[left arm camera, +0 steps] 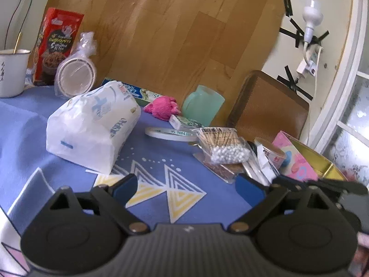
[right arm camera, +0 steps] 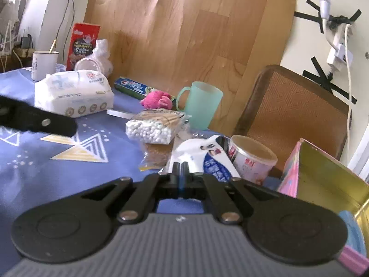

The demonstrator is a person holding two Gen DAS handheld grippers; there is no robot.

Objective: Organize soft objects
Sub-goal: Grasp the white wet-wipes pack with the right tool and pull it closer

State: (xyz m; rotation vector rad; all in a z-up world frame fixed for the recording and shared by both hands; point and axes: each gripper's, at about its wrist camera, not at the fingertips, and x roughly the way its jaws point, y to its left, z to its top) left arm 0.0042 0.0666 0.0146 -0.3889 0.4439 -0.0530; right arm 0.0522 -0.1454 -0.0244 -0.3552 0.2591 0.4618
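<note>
Nearest the lens in the left wrist view, the left gripper (left arm camera: pixel 188 185) hangs low over the blue cloth-covered table (left arm camera: pixel 23 133), its blue-padded jaws spread wide with nothing between them but the cloth's yellow and white triangles. Just beyond its left finger lies the white plastic pack of soft tissues (left arm camera: pixel 92 124), on its side towards the left of the table. The wide spread and the aim suggest this hand is being readied for that bulky pack.

In the right wrist view the right gripper (right arm camera: pixel 181 168) has its jaws clenched together, and I see nothing caught between them. Its tips stand just before a white and blue printed pouch (right arm camera: pixel 207 154), with a short pink-labelled cup (right arm camera: pixel 251 159) touching the pouch's right side.

A fluffy pink soft toy (left arm camera: pixel 162 109) rests near the back edge of the table, between a blue and green toothpaste box (left arm camera: pixel 138 92) and a pale green plastic mug (left arm camera: pixel 203 106); it looks untouched. A clear bag of cotton swabs (right arm camera: pixel 153 128) lies in the middle, by a flat white tape roll (left arm camera: pixel 170 133).

At the right edge stands an open pink tin box with a gold inside (right arm camera: pixel 322 175), probably the place meant for the soft things. Sorting seems barely begun.
</note>
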